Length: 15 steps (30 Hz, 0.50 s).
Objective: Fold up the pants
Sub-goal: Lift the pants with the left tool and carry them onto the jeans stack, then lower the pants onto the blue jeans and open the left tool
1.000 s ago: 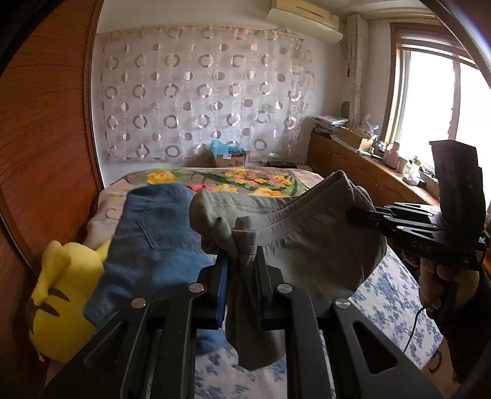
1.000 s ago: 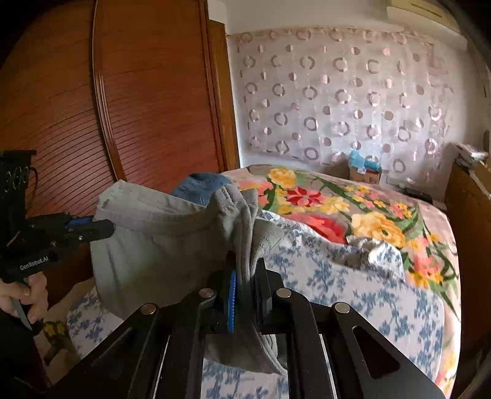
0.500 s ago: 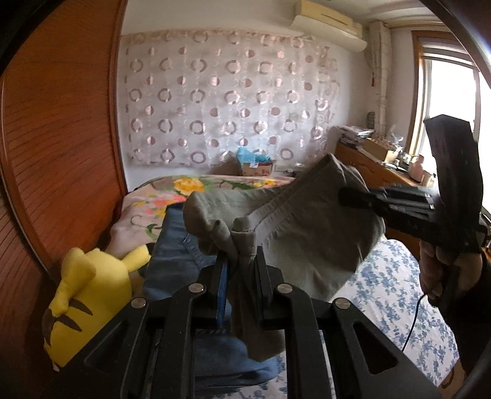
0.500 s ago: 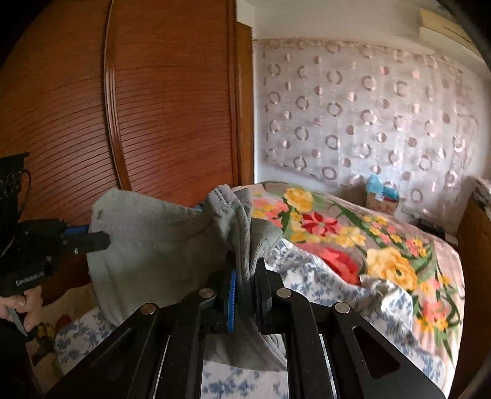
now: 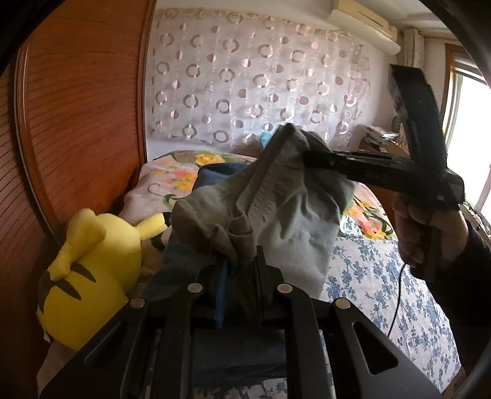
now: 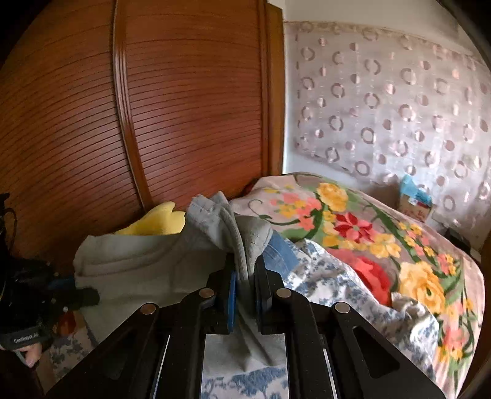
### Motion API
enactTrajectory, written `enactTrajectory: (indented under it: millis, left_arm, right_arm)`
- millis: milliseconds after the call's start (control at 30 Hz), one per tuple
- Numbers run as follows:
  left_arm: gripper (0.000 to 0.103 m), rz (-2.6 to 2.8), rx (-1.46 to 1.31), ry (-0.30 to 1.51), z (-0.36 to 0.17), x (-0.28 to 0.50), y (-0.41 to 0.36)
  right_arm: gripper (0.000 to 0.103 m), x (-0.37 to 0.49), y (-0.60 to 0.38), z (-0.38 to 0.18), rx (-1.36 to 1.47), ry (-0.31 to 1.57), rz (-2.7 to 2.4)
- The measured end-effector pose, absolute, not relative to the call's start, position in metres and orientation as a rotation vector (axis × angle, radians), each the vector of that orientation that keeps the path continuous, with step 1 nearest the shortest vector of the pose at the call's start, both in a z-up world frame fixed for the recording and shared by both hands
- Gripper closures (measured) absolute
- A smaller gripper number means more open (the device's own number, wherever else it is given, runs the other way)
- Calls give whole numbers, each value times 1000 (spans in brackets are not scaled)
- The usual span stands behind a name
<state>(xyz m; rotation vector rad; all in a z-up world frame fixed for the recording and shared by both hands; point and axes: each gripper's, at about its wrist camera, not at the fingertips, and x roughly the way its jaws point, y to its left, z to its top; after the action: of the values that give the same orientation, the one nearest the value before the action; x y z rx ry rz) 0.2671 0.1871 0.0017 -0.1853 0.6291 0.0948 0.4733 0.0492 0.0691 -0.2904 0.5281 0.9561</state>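
Grey pants point(image 5: 285, 211) hang in the air above the bed point(image 5: 377, 276), over blue jeans point(image 5: 172, 270). Left claw point(image 5: 241, 270) and right claw point(image 6: 245, 276) each pinch the waistband. Keep both corners level and taut; lower evenly for a flat lay.

A home bedroom: floral-quilted bed point(image 6: 383, 245), wooden wardrobe door point(image 6: 184, 107), yellow plush toy point(image 5: 92, 264), wall air-conditioner point(image 5: 365, 18).

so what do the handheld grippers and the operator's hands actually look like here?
Both grippers are matte black plastic with silver pivot screws; the left gripper and right gripper have blue finger pads. One handle carries white lettering, too blurred to read. Bare hand, dark sleeve, thin black cable.
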Motion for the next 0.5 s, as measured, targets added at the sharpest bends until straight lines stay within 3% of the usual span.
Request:
enactTrajectory:
  millis: [500]
  left_arm:
    - [87,128,-251,644,-13,255,192]
  right_arm:
    - [94,517,103,49,-369,534,1101]
